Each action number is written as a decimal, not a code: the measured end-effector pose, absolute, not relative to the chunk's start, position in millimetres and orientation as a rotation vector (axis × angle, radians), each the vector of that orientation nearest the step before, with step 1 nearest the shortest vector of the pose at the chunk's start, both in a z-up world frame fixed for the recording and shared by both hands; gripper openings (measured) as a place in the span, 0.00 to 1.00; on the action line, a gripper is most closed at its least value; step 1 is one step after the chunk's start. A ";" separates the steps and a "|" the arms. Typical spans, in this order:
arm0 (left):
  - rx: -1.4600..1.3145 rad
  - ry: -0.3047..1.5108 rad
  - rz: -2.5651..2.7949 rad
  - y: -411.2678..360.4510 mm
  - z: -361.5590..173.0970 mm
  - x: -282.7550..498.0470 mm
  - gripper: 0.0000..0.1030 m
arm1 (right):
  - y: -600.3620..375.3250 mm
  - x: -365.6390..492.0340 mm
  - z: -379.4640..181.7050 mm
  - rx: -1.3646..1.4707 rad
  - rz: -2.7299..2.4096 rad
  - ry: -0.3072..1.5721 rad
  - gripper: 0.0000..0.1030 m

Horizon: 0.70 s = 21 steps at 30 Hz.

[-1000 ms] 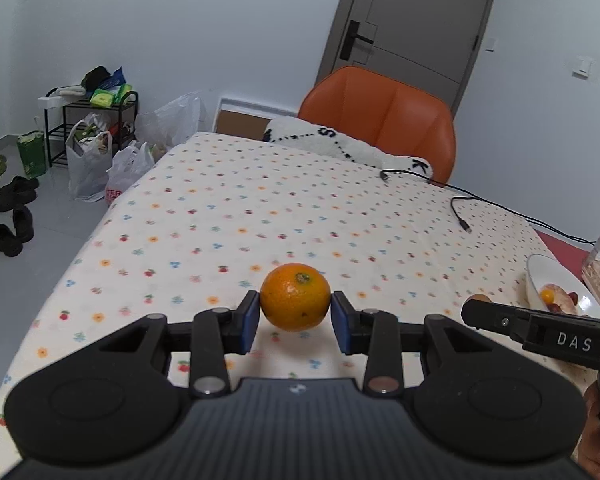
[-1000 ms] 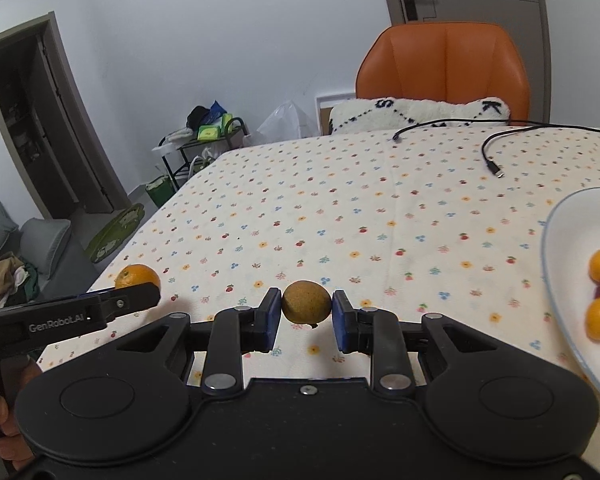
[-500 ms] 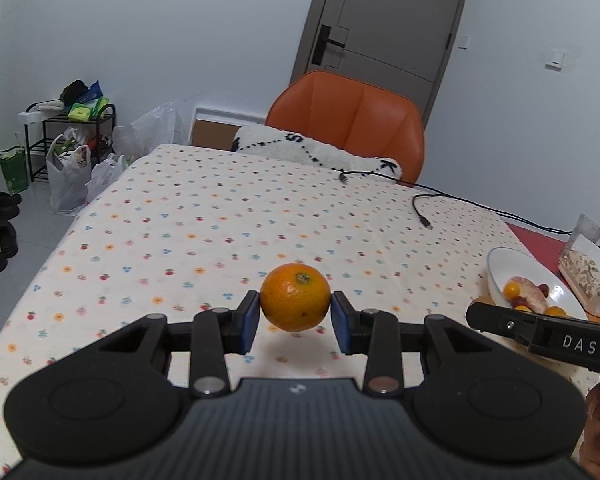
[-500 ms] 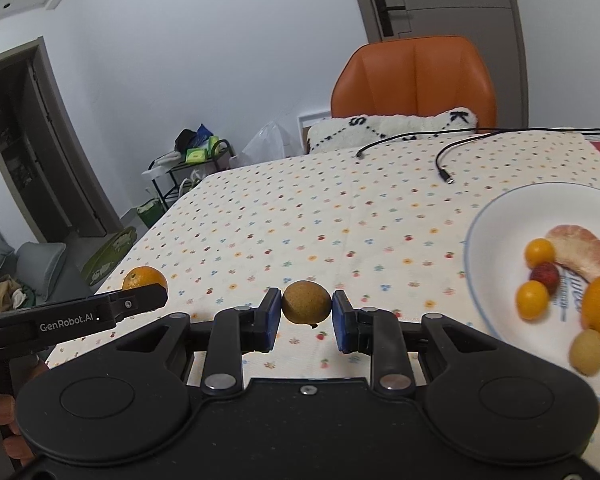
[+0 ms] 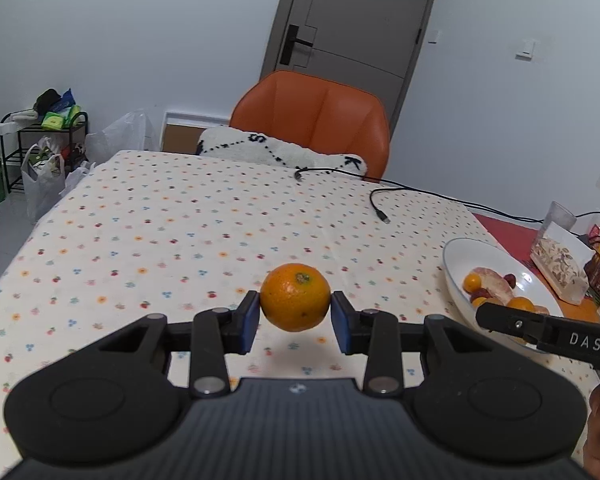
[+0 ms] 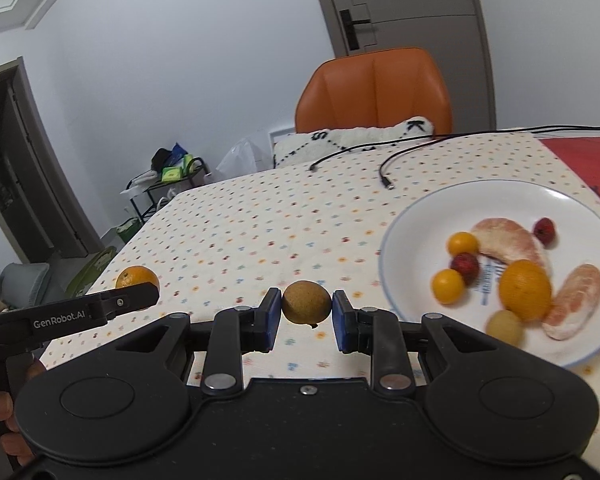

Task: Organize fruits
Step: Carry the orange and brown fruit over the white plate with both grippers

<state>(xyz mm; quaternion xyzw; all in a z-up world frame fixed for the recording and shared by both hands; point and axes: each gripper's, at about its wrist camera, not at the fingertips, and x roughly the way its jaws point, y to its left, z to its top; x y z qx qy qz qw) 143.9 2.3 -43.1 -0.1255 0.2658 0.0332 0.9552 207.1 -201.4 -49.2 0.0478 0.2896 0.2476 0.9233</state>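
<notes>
My left gripper (image 5: 295,316) is shut on an orange (image 5: 295,297) and holds it above the dotted tablecloth (image 5: 180,232). My right gripper (image 6: 306,316) is shut on a small brown round fruit (image 6: 306,302), held above the cloth just left of a white plate (image 6: 404,216). The plate holds several fruits: small orange ones, red ones, an orange and peeled citrus segments (image 6: 508,240). In the left wrist view the plate (image 5: 460,252) lies at the right, with the right gripper's body in front of it. The orange also shows in the right wrist view (image 6: 137,279).
An orange chair (image 5: 312,120) with a white cushion (image 5: 276,150) stands at the table's far side. Black cables (image 5: 380,200) lie on the far cloth. A snack bag (image 5: 560,268) sits right of the plate. A rack with bags (image 5: 40,148) stands on the floor at the left.
Both grippers have swung to the right with their fruits still held. The plate has come well into the right wrist view and nearer in the left wrist view.
</notes>
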 end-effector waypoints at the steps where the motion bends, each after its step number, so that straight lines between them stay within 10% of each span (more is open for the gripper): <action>1: -0.253 0.540 0.063 0.2 -42.8 144.3 0.36 | -204.7 206.1 -48.9 0.100 0.503 0.593 0.25; 21: -0.218 0.549 -0.032 -48.6 -41.9 162.3 0.36 | -274.1 199.9 -47.2 0.160 0.372 0.565 0.25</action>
